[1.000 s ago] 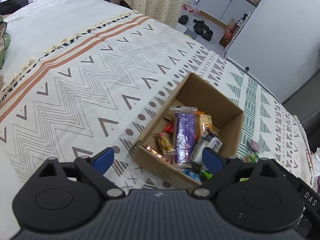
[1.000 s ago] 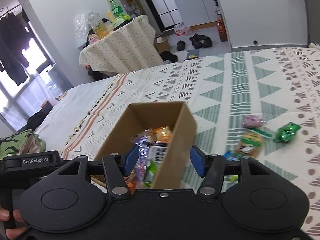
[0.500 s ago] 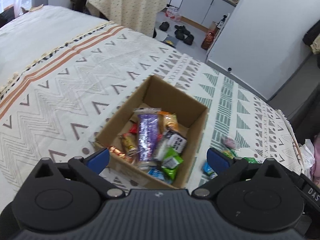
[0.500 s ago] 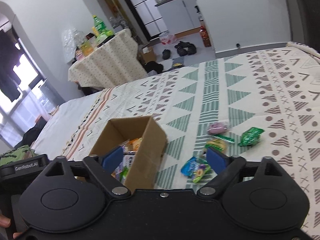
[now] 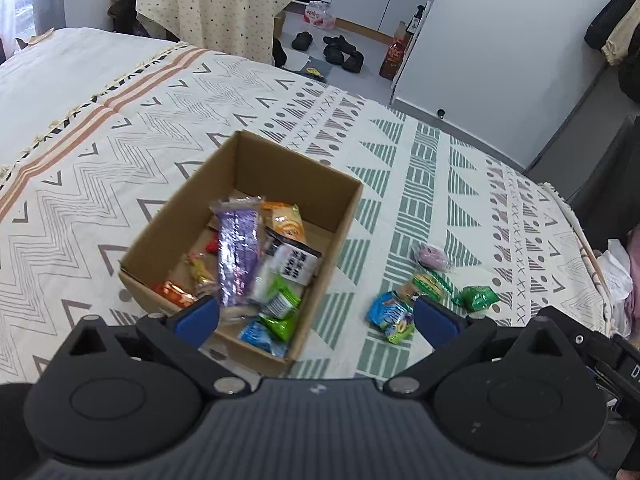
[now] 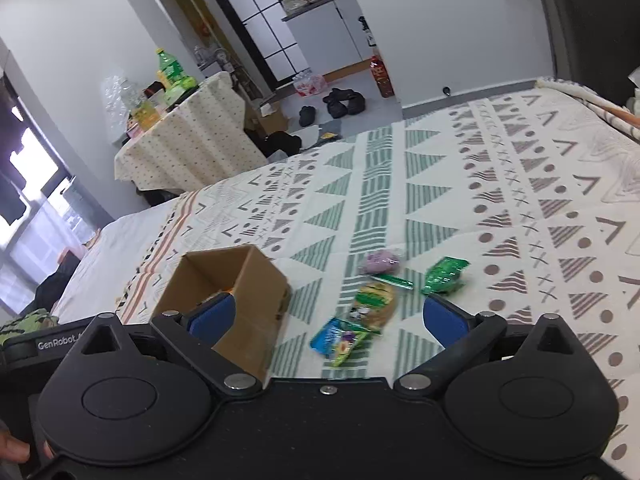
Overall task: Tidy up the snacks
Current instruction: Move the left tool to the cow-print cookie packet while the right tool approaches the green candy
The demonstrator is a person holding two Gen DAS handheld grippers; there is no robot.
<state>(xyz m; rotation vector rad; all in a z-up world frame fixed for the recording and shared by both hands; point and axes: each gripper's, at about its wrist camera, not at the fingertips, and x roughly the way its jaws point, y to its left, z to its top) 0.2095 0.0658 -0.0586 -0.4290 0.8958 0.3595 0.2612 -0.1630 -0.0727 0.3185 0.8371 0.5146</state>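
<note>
Left wrist view: the left gripper [image 5: 316, 318] is released, with both blue pads spread wide and nothing between them. It hangs above a patterned bedspread [image 5: 120, 152]. The cardboard box [image 5: 256, 164] sits directly ahead of the gripper, its near corner just in front of the left pad. Inside the box lie a long purple packet [image 5: 237, 252], an orange packet [image 5: 286, 222], a black-and-white packet [image 5: 298, 260], a light green packet [image 5: 280, 308] and a blue packet [image 5: 256, 334], with small red and gold wrappers toward the left wall. Loose snacks rest on the bedspread ahead of the right pad, apart from the box: a blue-green packet [image 5: 391, 314] nearest the pad, a tan-and-green packet [image 5: 428, 286] beyond it, a pink packet [image 5: 434, 256] farther ahead, and a dark green packet [image 5: 478, 296] to the right.

Right wrist view: the right gripper [image 6: 326, 316] is released; its jaws have just been opening and nothing lies between the pads. The cardboard box [image 6: 260, 280] stands ahead on the left, partly behind the left pad. The loose snacks lie on the bedspread [image 6: 520, 184] ahead, between the pads' lines: the blue-green packet [image 6: 338, 340] nearest, the tan-and-green packet [image 6: 374, 306] just beyond, the pink packet [image 6: 382, 262] farther on, and the dark green packet [image 6: 444, 274] ahead of the right pad.
</note>
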